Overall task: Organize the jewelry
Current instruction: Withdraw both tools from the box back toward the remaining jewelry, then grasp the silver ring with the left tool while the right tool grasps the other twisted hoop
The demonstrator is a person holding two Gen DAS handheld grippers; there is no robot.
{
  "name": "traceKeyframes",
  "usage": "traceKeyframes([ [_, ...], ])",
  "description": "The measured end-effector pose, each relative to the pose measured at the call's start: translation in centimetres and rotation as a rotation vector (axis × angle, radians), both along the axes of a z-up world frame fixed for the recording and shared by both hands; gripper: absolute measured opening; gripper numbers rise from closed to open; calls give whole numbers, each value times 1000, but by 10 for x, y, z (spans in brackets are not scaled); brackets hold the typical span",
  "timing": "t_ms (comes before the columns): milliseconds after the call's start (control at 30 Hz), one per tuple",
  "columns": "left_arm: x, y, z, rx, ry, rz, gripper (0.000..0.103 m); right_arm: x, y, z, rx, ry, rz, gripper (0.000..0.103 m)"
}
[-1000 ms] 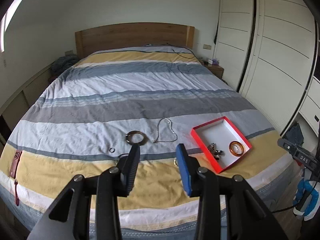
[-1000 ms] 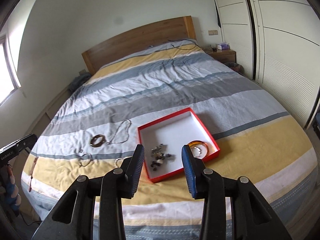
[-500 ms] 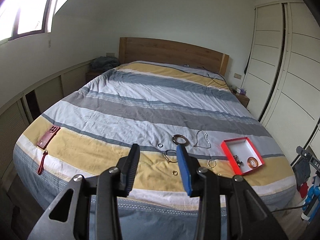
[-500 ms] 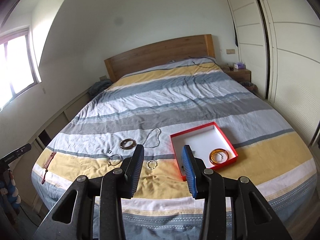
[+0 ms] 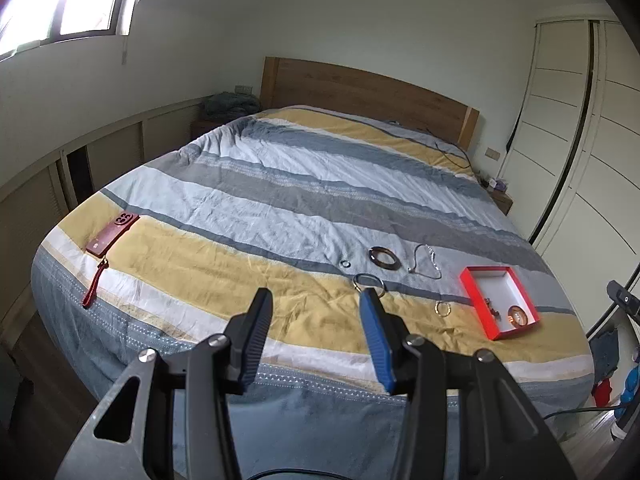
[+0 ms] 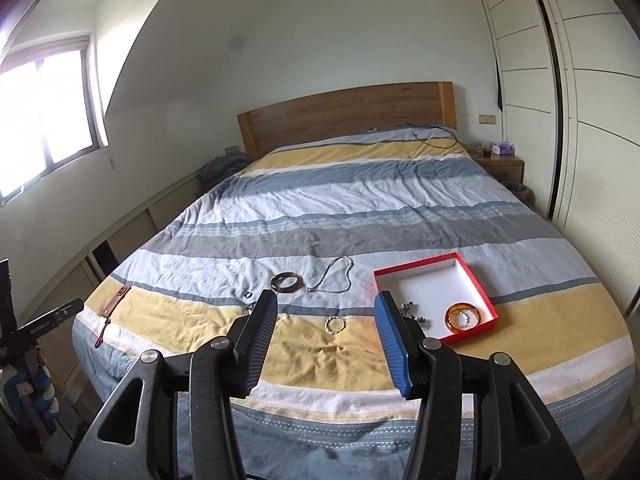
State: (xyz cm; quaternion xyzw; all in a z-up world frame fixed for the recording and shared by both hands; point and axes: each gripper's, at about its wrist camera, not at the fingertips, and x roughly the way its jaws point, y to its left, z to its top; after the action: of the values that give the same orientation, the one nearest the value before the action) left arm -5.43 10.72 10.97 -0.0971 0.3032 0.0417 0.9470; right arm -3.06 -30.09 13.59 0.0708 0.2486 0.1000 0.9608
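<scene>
A red box [image 6: 476, 292] with a white inside lies on the striped bed and holds an amber bangle [image 6: 463, 317] and dark beads [image 6: 416, 312]; it also shows in the left wrist view [image 5: 468, 284]. On the cover left of it lie a silver chain [image 6: 334, 276], a brown bangle [image 6: 286, 281], a small dark ring [image 6: 248, 294] and a pale beaded ring [image 6: 335, 323]. In the left wrist view a thin hoop [image 5: 367, 281] lies there too. My left gripper [image 5: 316, 300] and right gripper [image 6: 326, 304] are open, empty, held back off the bed's foot.
A red phone case with a strap [image 5: 112, 236] lies at the bed's left corner. A wooden headboard [image 6: 348, 120] is at the far end. Wardrobe doors [image 6: 580, 100] line the right side and low cabinets [image 5: 60, 184] the left. A nightstand [image 6: 500, 164] stands at the far right.
Both grippers have pulled back and up from the bed, so the jewelry and box look smaller and farther. The left view has swung to the left. Both jaws stay open.
</scene>
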Motion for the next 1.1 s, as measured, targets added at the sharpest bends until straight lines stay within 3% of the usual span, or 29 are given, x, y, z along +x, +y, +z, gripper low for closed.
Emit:
traceKeyframes([
  [233,38,-15,-40,47,112,-52,43,38,19,-29,3,93,43,51],
  [467,96,-53,-107,65,241,-162,43,94,42,-93,11,250,107,52],
  [767,173,-98,-171,76,312,-274,43,172,63,-175,14,420,153,52],
  [1100,226,-109,-225,61,394,-282,43,249,71,-240,38,515,141,52],
])
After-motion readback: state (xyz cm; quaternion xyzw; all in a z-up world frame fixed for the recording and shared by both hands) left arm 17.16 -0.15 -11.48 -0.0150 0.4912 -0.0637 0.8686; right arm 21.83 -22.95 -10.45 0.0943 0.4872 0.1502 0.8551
